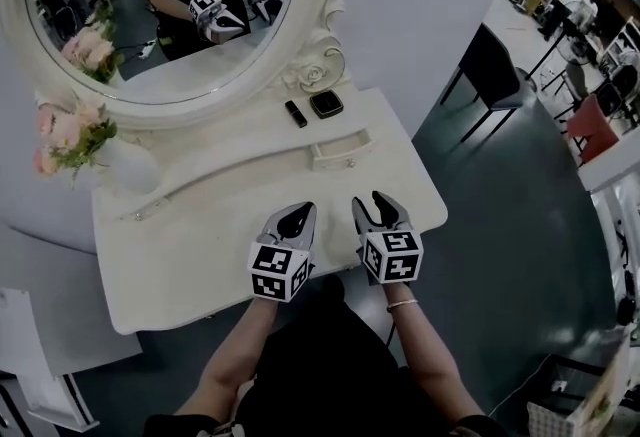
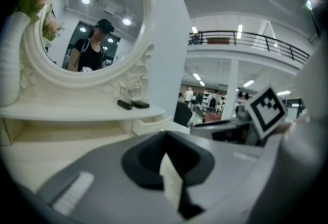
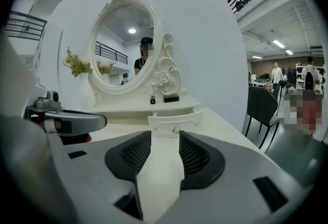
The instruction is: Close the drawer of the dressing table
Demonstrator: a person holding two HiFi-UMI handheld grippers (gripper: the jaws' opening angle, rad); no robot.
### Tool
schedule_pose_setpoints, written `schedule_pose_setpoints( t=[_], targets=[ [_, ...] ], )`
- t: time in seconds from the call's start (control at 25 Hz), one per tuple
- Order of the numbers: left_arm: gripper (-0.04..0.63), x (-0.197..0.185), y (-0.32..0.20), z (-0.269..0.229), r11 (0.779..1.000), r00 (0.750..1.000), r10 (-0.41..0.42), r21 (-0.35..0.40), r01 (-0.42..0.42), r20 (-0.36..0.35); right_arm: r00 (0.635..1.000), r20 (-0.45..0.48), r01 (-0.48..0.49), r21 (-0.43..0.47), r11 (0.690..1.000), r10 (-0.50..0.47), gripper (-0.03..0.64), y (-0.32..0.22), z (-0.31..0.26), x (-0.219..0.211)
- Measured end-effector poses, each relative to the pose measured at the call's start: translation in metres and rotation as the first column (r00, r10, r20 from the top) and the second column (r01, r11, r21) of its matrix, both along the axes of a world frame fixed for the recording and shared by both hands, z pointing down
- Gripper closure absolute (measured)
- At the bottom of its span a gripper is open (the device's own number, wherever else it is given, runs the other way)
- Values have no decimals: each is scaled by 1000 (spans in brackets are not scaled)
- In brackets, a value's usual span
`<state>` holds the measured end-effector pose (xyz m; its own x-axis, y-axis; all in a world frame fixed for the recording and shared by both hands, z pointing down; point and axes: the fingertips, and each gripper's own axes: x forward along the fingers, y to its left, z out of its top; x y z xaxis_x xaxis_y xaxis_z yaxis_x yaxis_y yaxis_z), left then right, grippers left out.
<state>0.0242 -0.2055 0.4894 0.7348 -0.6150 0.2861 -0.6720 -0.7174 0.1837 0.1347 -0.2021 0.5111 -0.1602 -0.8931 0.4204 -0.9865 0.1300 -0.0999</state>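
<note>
The drawer is still hanging open. It sticks out from under the little raised shelf toward the right end of the bench, and its knob faces me. In the right gripper view the drawer sits dead ahead, and I can see the knob through the gap between the jaws. My right hand-held gripper is released, jaws apart with nothing between them, and it hovers over the front edge of the bench, well short of the drawer. The left hand-held gripper is just beside it. It's clenched, tips meeting on nothing, which its own view shows clearly. Up on the shelf, right above the drawer, there's a black lipstick next to a dark compact. Behind them is the big oval mirror. A white vase of pink flowers stands off at the left end.
</note>
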Motion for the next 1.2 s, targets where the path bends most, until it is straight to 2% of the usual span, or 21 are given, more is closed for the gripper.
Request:
schedule_pose_setpoints(
  t=[0.28, 0.8, 1.2],
  targets=[
    [591, 5, -26, 4, 999, 999, -46, -13, 46, 2, 997, -54, 45, -45, 998, -47, 463, -46, 19, 6],
    [591, 8, -54, 14, 993, 993, -113, -39, 114, 22, 990, -88, 97, -122, 988, -109, 465, -96, 49, 11],
    [591, 9, -60, 16, 989, 990, -137, -47, 138, 25, 982, -116, 128, -160, 979, -148, 522, -105, 64, 10]
  ],
)
